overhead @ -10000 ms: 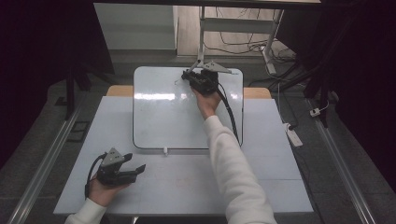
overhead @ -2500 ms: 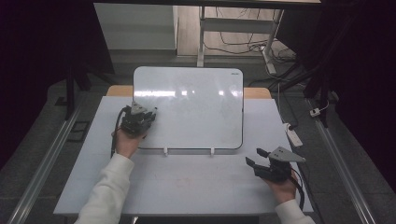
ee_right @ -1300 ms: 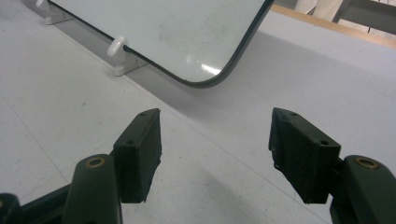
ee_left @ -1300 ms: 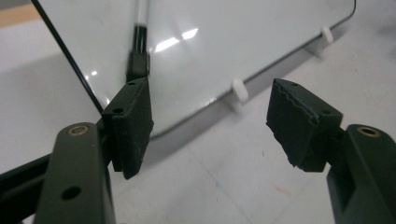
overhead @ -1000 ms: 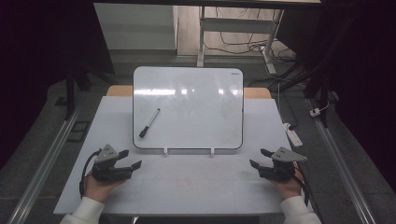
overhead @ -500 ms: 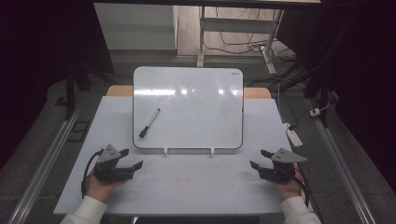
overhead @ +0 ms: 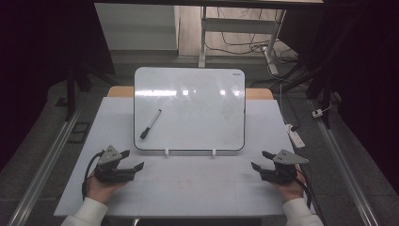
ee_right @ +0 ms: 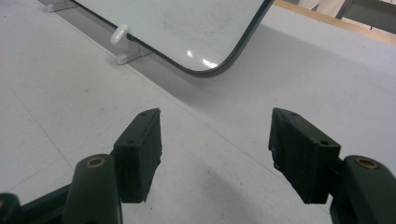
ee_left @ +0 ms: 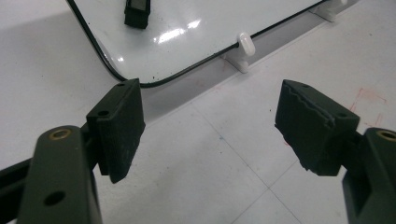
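White counter carrying one whiteboard, propped on two white clips at its near edge. Black-capped marker lying on the whiteboard's left part. Left claw resting near the whiteboard's near-left corner, jaws spread wide, gripping nothing. Right claw sitting near the near-right corner, jaws likewise wide, empty.

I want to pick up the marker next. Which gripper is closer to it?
Left. The left gripper sits just in front of the whiteboard's left corner, below the marker; the right gripper sits near the far right corner.
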